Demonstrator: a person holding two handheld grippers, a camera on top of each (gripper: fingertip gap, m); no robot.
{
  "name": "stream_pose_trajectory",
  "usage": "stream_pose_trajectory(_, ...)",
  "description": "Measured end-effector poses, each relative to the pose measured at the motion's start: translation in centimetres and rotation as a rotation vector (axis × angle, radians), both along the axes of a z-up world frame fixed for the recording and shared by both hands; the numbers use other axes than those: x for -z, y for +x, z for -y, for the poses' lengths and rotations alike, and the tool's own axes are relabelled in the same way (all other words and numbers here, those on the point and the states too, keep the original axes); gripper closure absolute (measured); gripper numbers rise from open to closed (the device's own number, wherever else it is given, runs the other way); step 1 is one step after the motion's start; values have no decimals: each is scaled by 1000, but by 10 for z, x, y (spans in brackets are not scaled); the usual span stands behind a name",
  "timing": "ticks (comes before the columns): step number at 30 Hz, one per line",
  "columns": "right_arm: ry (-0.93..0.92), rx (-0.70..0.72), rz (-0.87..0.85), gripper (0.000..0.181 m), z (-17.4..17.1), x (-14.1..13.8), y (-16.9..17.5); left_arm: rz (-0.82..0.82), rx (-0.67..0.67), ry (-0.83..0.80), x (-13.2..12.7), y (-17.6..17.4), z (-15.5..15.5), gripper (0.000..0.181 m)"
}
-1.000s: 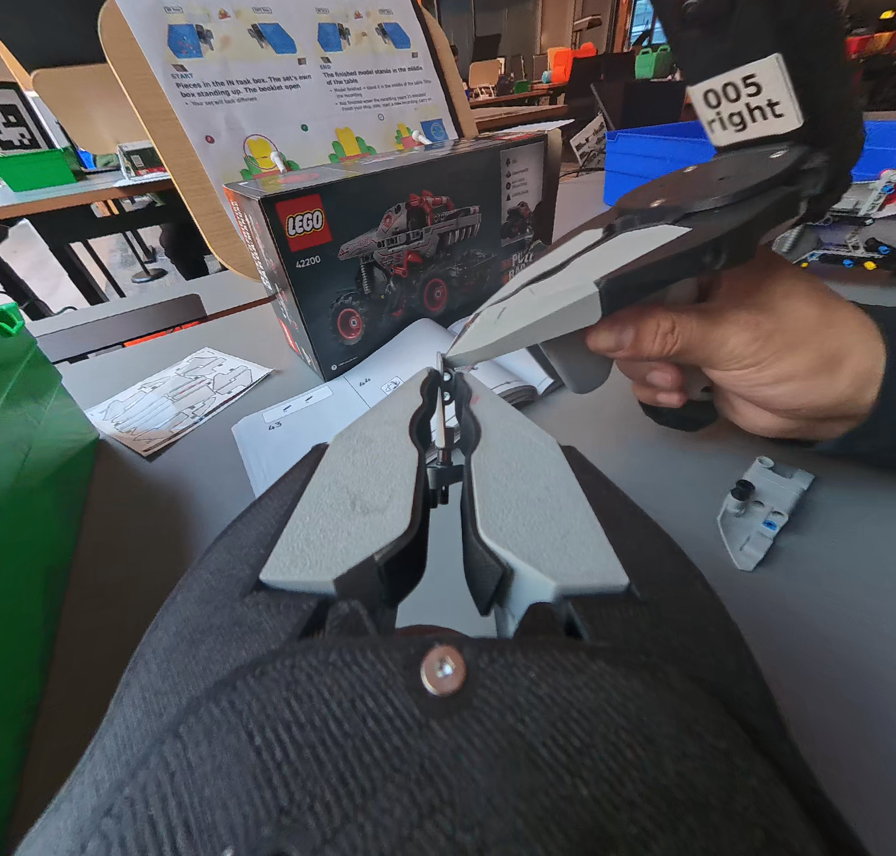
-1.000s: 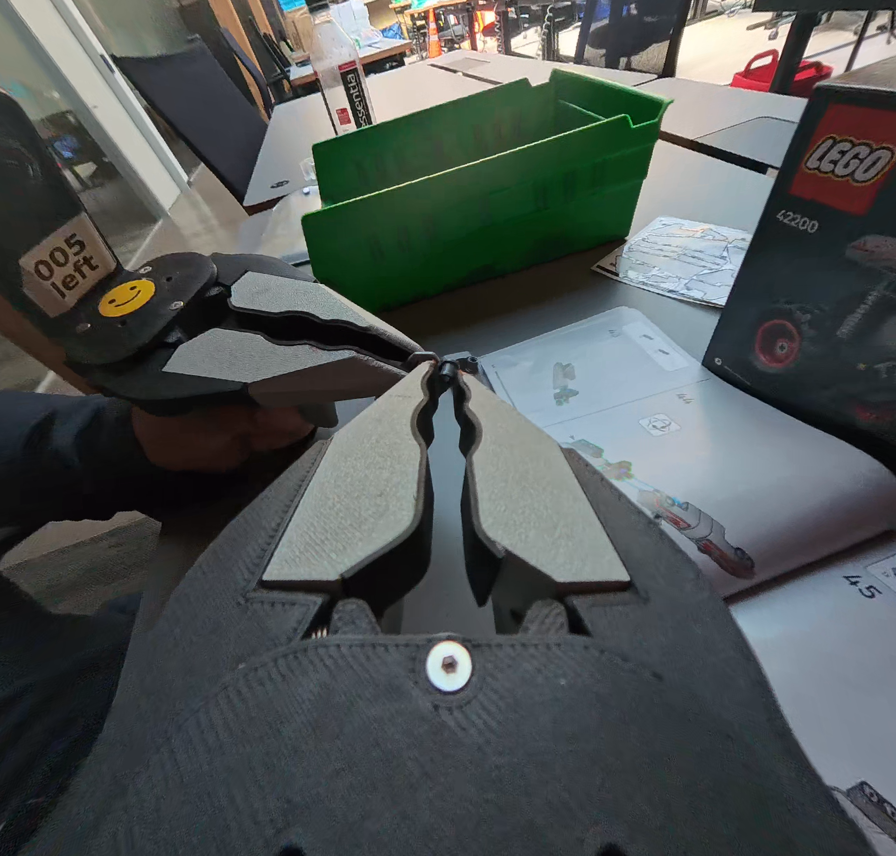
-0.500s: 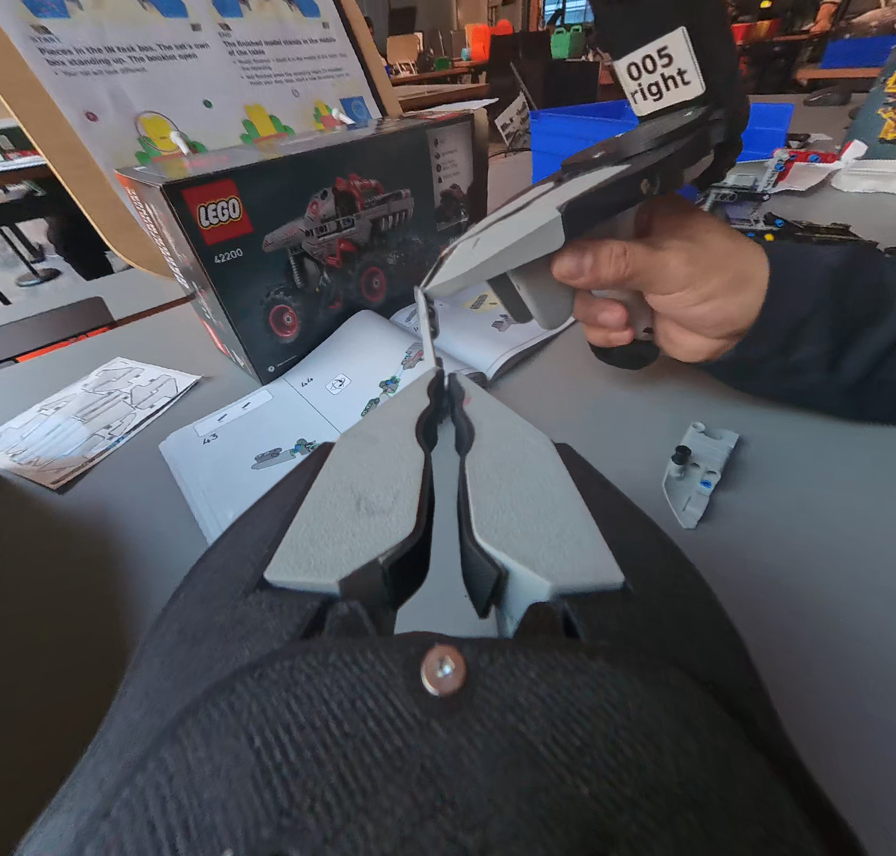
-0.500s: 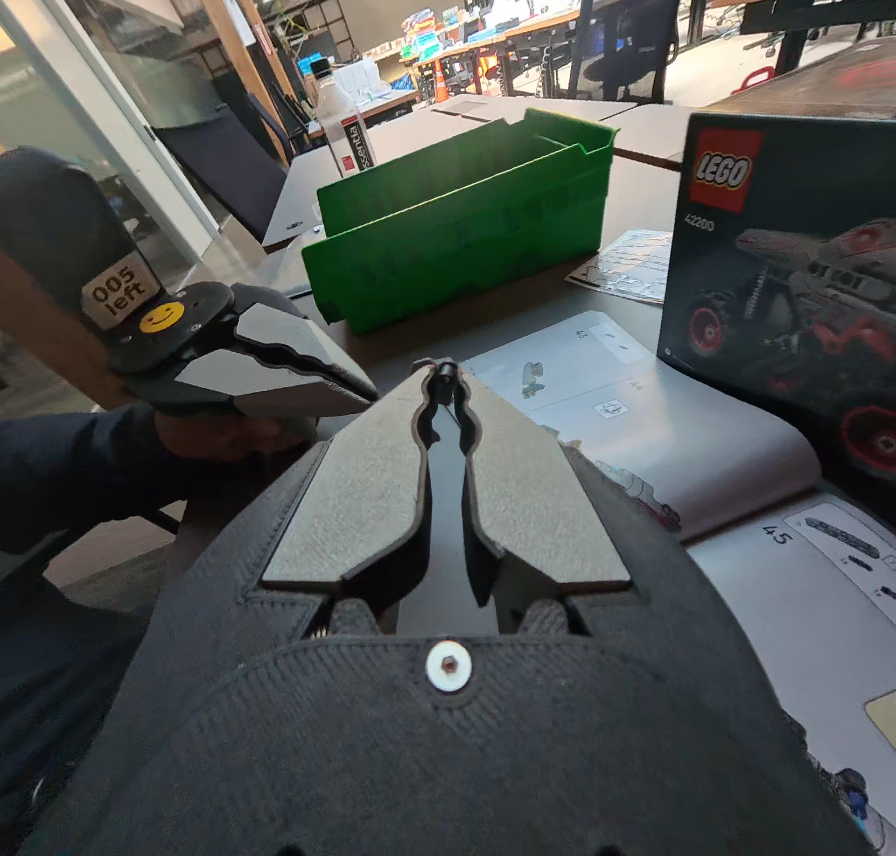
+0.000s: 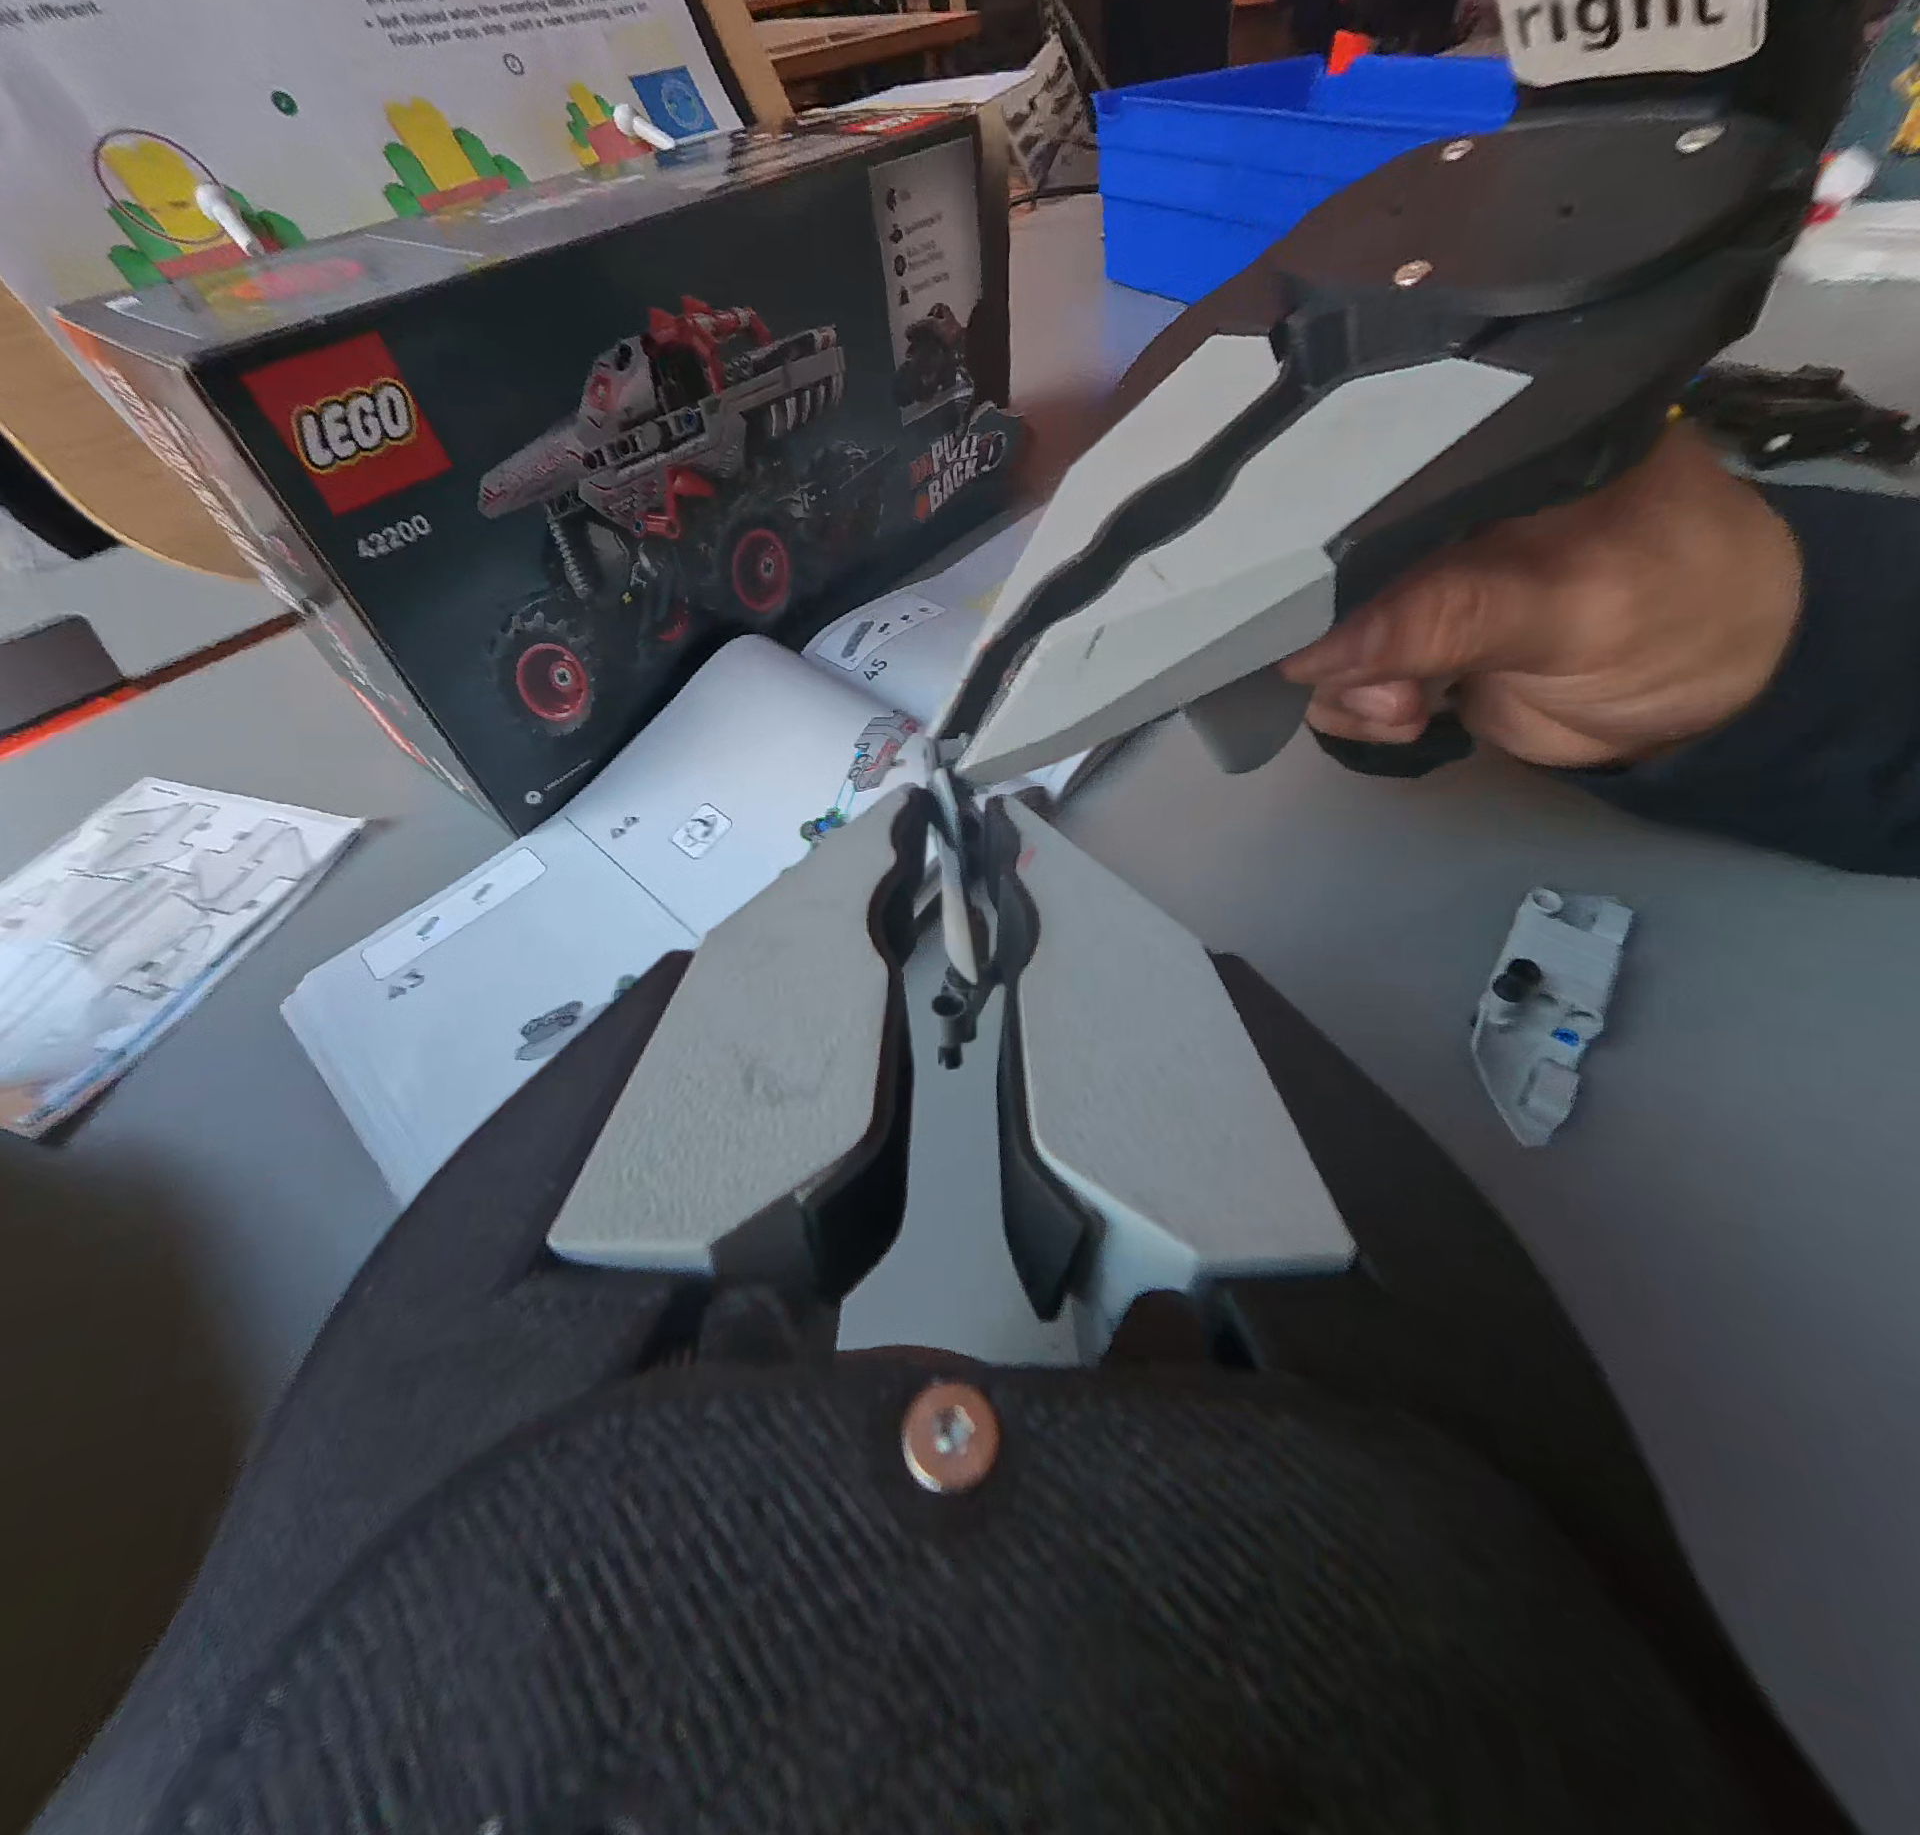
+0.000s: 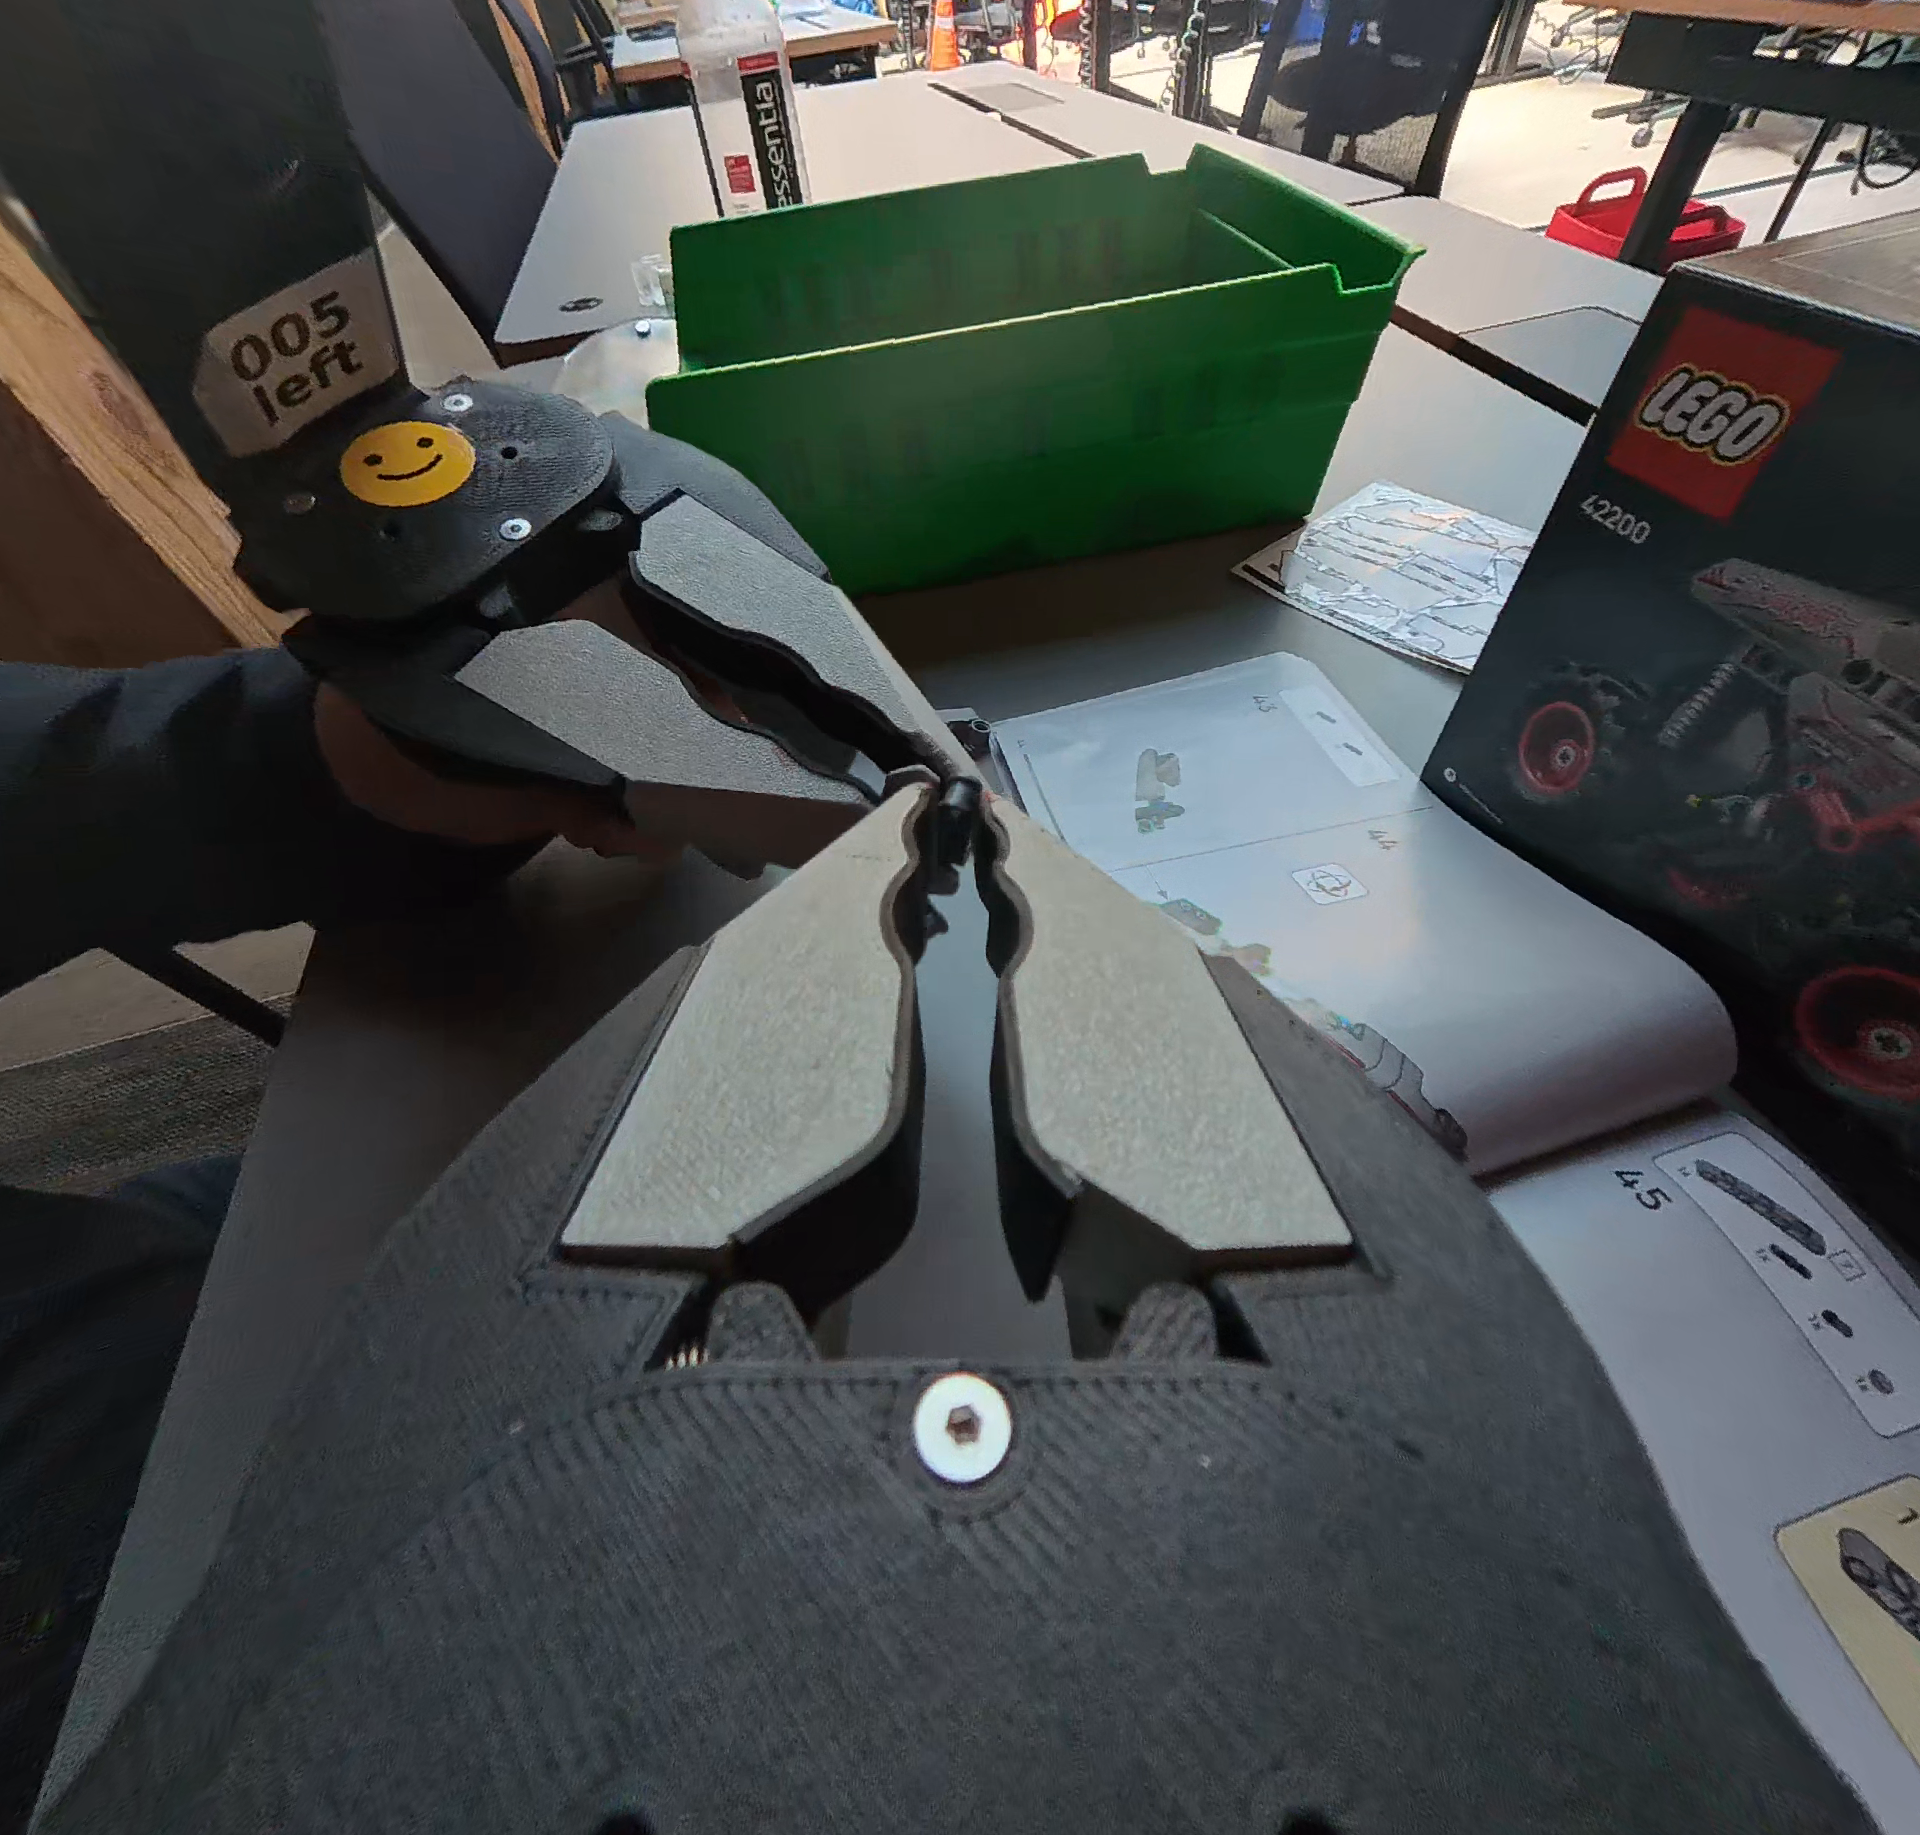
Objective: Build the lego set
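Your left gripper (image 5: 954, 850) is clamped on a thin white-and-black Lego piece (image 5: 956, 928), long axis along its fingers; your right gripper (image 6: 948, 829), pinching a small black pin (image 6: 951, 817), meets it tip-to-tip above the open instruction booklet (image 5: 582, 912).

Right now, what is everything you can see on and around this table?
Set box: one, black with a red logo, standing behind the booklet.
Instruction booklet: one, white, open in front of the box.
Sticker sheet: one, pale, flat left of the booklet.
Green bin: one, far side of the table.
Blue bin: one, behind the box.
Water bottle: one, clear, behind the green bin.
Grey panel piece: one, loose on the table.
Thin piece: one, white and black, pinched in the left tool.
Left tool: shut.
Right tool: shut on a small black part.
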State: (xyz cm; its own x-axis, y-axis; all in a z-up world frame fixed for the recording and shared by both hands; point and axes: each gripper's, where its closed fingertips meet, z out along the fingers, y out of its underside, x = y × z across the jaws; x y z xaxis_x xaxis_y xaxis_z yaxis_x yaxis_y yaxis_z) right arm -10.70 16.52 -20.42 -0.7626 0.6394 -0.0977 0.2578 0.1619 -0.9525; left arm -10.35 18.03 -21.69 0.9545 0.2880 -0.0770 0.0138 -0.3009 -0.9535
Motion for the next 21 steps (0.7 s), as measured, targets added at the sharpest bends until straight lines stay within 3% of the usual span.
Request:
stream_pose_trajectory(1, 5, 0, 5, 177, -1, 1, 0, 58, 23, 28, 0, 1, -1, 174)
stream_pose_trajectory(6, -55, -29, -36, 181, 0, -13, 3, 447, 178, 344, -21, 5, 5, 176)
stream_pose_trajectory(9, -126, -29, -12, 176, -13, -19, 0, 502, 134, 458, -29, -7, 15, 177)
stream_pose_trajectory(13, -283, -258, 88, 143, 6, -28, 19, 516, 154, 557, -41, -6, 18, 176)
stream_pose_trajectory(15, -210, -303, 112, 139, 17, -13, 24, 536, 171, 635, -51, -6, 21, 176)
stream_pose_trajectory(21, -30, -239, -60, 167, 31, -3, 23, 562, 217, 685, -57, 1, 22, 176)
